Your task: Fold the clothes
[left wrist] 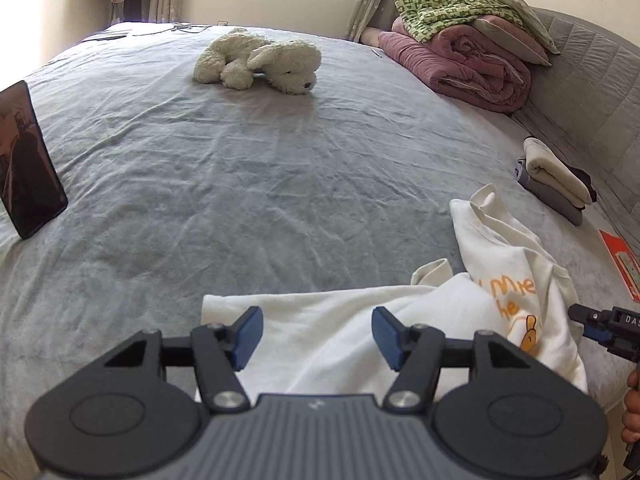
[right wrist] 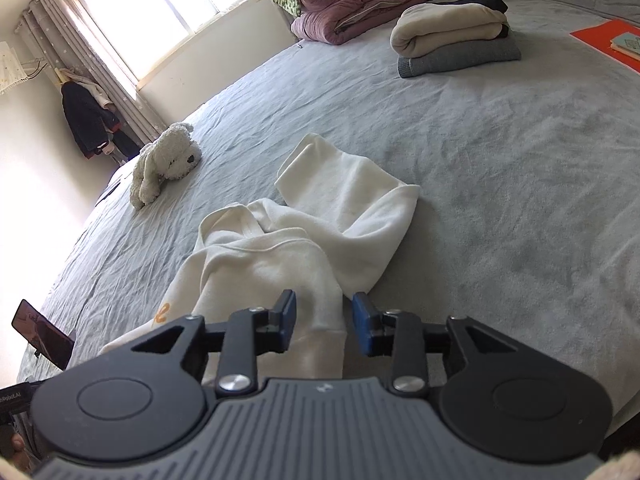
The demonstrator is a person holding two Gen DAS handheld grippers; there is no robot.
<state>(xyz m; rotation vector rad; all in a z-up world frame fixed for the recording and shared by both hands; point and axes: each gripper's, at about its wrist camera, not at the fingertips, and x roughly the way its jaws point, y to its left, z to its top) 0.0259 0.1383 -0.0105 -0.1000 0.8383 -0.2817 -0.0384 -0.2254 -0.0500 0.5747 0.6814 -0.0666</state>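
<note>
Cream sweatshirt (left wrist: 332,344) fabric lies crumpled right under both grippers at the near edge of the grey bed (left wrist: 240,184). From the left wrist view, the left gripper (left wrist: 317,334) hovers over the garment's flat near-left part with its blue pads spread wide and nothing between them. To the right, orange lettering shows on the bunched chest, and a sleeve sticks up toward the far right. From the right wrist view, the right gripper (right wrist: 324,326) has a cuffed fold of the sweatshirt (right wrist: 288,252) running between its partly spread pads; whether they touch the cloth I cannot tell. One sleeve reaches away across the bed (right wrist: 500,184).

Farther right, a stack of folded clothes (right wrist: 452,36) sits near the padded headboard, cream over grey, with something dark behind. An orange item (right wrist: 596,40) lies just beyond it. At the far right, a rolled mauve quilt (left wrist: 460,60) carries a green patterned blanket (left wrist: 448,8). A white plush dog (left wrist: 260,60) lies far out in the middle, and a dark phone (left wrist: 28,160) stands propped at the left edge.
</note>
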